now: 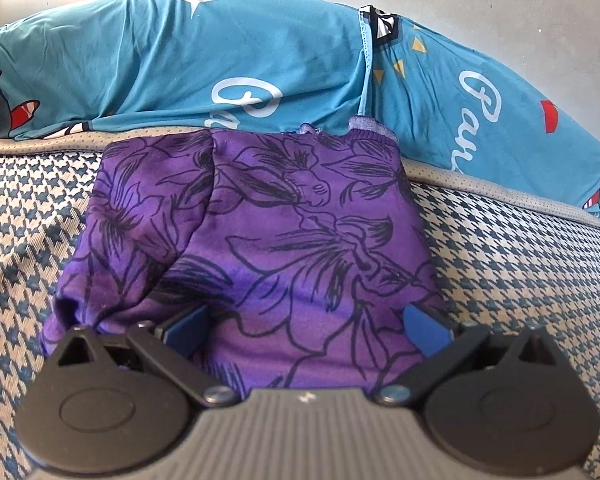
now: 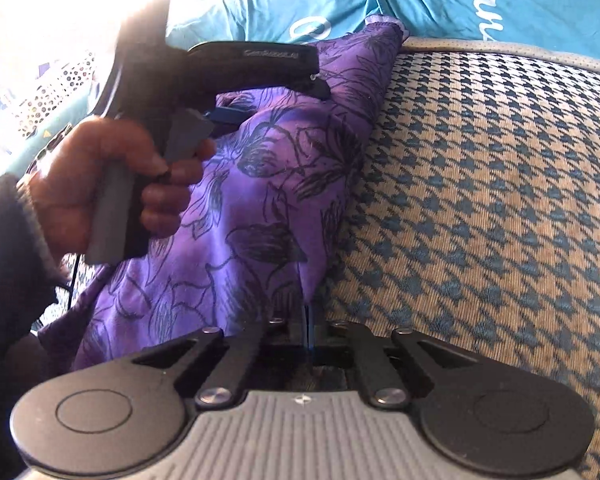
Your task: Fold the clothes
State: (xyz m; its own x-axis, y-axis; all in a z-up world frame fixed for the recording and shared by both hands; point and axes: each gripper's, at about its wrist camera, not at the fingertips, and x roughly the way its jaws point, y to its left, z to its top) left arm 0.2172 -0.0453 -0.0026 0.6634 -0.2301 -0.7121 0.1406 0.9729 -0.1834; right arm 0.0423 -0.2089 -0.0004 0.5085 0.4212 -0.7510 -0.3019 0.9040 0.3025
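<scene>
Purple floral garment (image 1: 260, 240) part-folded on houndstooth bed cover (image 1: 520, 280), far end against blue printed pillow (image 1: 180, 60) at bed's head edge

Left gripper (image 1: 304, 320) wide, blue pads straddling near hem, pressing nothing

Right gripper (image 2: 308, 320) pinched tight on garment's right near corner, by cover's bare stretch

Risk: thin slippery cloth may slide from pinch if pulled fast; single layer caught would drag fold open; left tool hovering over cloth could snag and skew fold
</scene>
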